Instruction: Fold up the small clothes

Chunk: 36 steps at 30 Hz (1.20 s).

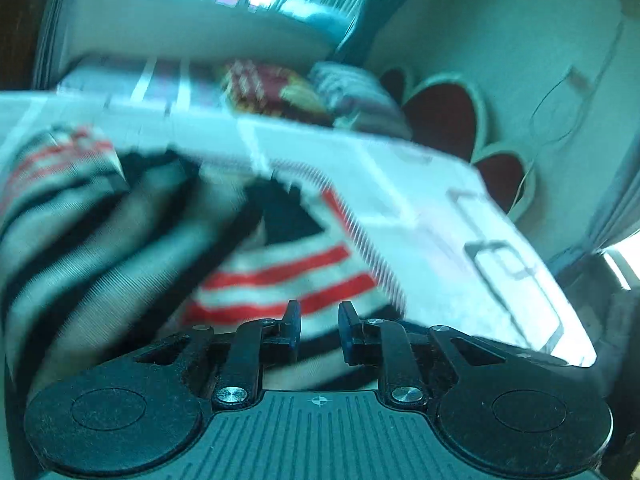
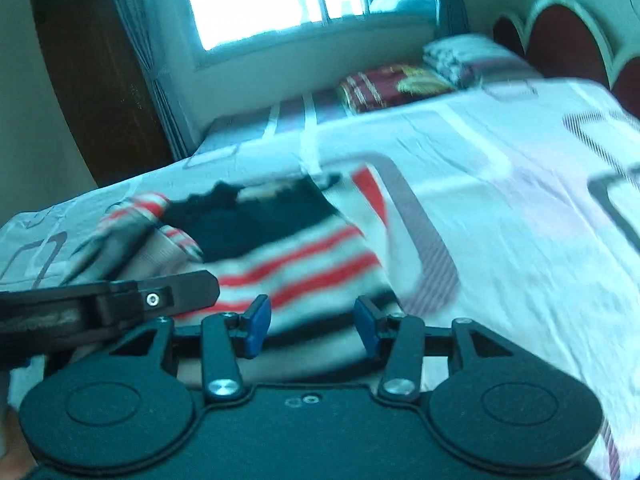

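I had both grippers low over the bed (image 2: pixel 500 168), angled down at the striped garment (image 2: pixel 296 264) that lay rumpled on the sheet near its front edge. It was a small knitted piece, soft and ribbed, banded in red, white and black, with a dark panel near its middle and a sleeve bunched off to the left. I judged it lay there because the flat mattress gave a broad surface to fold on.

The left gripper (image 1: pixel 319 326) had its jaws a narrow gap apart; striped cloth showed behind that gap, but the blur kept me from telling whether any of it was pinched. The right gripper (image 2: pixel 312 326) had its jaws spread wider, with no cloth between the blue pads (image 2: pixel 258 322), the garment lying just beyond them. In the right wrist view the left gripper's black arm reached in from the left, close to the garment's near edge.

The sheet was thin, pale, creased cotton printed with grey outlined rectangles. Folded bedding (image 2: pixel 400 86) sat well apart at the far end, beside the scalloped headboard (image 2: pixel 560 36).
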### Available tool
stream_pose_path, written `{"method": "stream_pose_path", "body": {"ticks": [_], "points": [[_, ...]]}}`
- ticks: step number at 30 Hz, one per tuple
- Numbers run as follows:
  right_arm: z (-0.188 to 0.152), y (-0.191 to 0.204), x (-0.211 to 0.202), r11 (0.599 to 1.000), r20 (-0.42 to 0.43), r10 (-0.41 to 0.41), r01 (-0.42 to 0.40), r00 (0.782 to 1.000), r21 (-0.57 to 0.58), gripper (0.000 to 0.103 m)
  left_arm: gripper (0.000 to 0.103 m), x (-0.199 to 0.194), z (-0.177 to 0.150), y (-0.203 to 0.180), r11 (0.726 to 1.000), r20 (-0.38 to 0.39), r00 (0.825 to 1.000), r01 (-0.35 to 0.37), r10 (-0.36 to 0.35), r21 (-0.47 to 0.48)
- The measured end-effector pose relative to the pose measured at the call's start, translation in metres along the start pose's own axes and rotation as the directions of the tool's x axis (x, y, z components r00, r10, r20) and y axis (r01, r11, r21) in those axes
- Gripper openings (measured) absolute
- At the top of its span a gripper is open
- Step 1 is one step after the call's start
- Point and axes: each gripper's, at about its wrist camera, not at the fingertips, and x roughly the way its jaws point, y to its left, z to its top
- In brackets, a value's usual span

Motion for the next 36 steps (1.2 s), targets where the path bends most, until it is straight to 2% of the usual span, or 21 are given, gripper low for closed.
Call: {"method": "stream_pose_path", "body": {"ticks": [2, 4, 7, 9, 10, 12, 15, 16, 19, 20, 21, 23, 25, 28, 32, 34, 36], "points": [[-0.001, -0.008, -0.006, 0.999, 0.014, 0.018, -0.019, 1.000, 0.037, 0.048, 0.020, -0.021, -0.001, -0.001, 1.000, 0.034, 0.999, -0.016, 0.017, -0.005], [0.001, -0.008, -0.010, 0.996, 0.027, 0.057, -0.058, 0.998, 0.064, 0.056, 0.020, -0.049, 0.006, -0.001, 1.000, 0.079, 0.997, -0.021, 0.021, -0.001], [0.007, 0.007, -0.006, 0.996, 0.030, 0.088, -0.089, 0.996, 0.026, 0.059, 0.023, -0.089, 0.023, 0.013, 0.993, 0.164, 0.979, -0.120, 0.117, 0.008], [0.013, 0.021, -0.001, 0.986, 0.015, 0.161, -0.161, 0.987, 0.032, 0.062, 0.052, -0.114, 0.034, 0.042, 0.980, 0.200, 0.960, -0.192, 0.197, -0.044], [0.015, 0.027, 0.000, 0.980, 0.010, 0.197, -0.197, 0.980, 0.041, 0.067, 0.077, -0.122, 0.037, 0.058, 0.967, 0.219, 0.942, -0.244, 0.255, -0.074], [0.017, 0.042, 0.004, 0.968, 0.003, 0.246, -0.246, 0.969, 0.045, 0.072, 0.080, -0.131, 0.036, 0.090, 0.943, 0.235, 0.915, -0.306, 0.329, -0.128], [0.022, 0.062, 0.016, 0.947, -0.028, 0.318, -0.315, 0.948, 0.062, 0.074, 0.080, -0.119, 0.035, 0.125, 0.913, 0.176, 0.901, -0.369, 0.397, -0.174], [0.022, 0.068, 0.021, 0.938, -0.043, 0.341, -0.338, 0.939, 0.075, 0.075, 0.080, -0.111, 0.029, 0.135, 0.905, 0.150, 0.899, -0.382, 0.411, -0.189], [0.025, 0.082, 0.038, 0.923, -0.077, 0.378, -0.369, 0.923, 0.108, 0.076, 0.080, -0.081, 0.017, 0.154, 0.897, 0.081, 0.917, -0.361, 0.392, -0.255], [0.026, 0.085, 0.045, 0.922, -0.089, 0.380, -0.369, 0.921, 0.120, 0.076, 0.080, -0.071, 0.014, 0.155, 0.895, 0.073, 0.916, -0.366, 0.395, -0.257], [0.026, 0.088, 0.052, 0.922, -0.101, 0.378, -0.364, 0.920, 0.134, 0.074, 0.080, -0.065, 0.013, 0.155, 0.894, 0.074, 0.913, -0.373, 0.401, -0.250], [0.030, 0.089, 0.063, 0.917, -0.106, 0.381, -0.362, 0.918, 0.166, 0.062, 0.080, -0.054, 0.012, 0.153, 0.900, 0.065, 0.918, -0.365, 0.390, -0.240], [0.032, 0.089, 0.069, 0.921, -0.099, 0.369, -0.349, 0.924, 0.172, 0.033, 0.080, -0.053, 0.012, 0.148, 0.906, 0.063, 0.924, -0.352, 0.376, -0.237], [0.033, 0.090, 0.055, 0.924, -0.053, 0.374, -0.366, 0.926, 0.113, 0.014, 0.080, -0.060, 0.015, 0.141, 0.907, 0.101, 0.920, -0.347, 0.379, -0.238], [0.040, 0.076, 0.006, 0.954, 0.117, 0.298, -0.299, 0.947, -0.012, 0.011, 0.080, -0.066, 0.022, 0.135, 0.912, 0.140, 0.916, -0.339, 0.376, -0.230], [0.041, 0.058, -0.015, 0.969, 0.172, 0.245, -0.245, 0.954, -0.026, 0.011, 0.080, -0.059, 0.024, 0.126, 0.922, 0.136, 0.924, -0.328, 0.358, -0.204], [0.036, 0.033, -0.028, 0.983, 0.191, 0.178, -0.182, 0.965, 0.004, 0.011, 0.080, -0.047, 0.022, 0.113, 0.936, 0.121, 0.937, -0.305, 0.328, -0.176]]}}
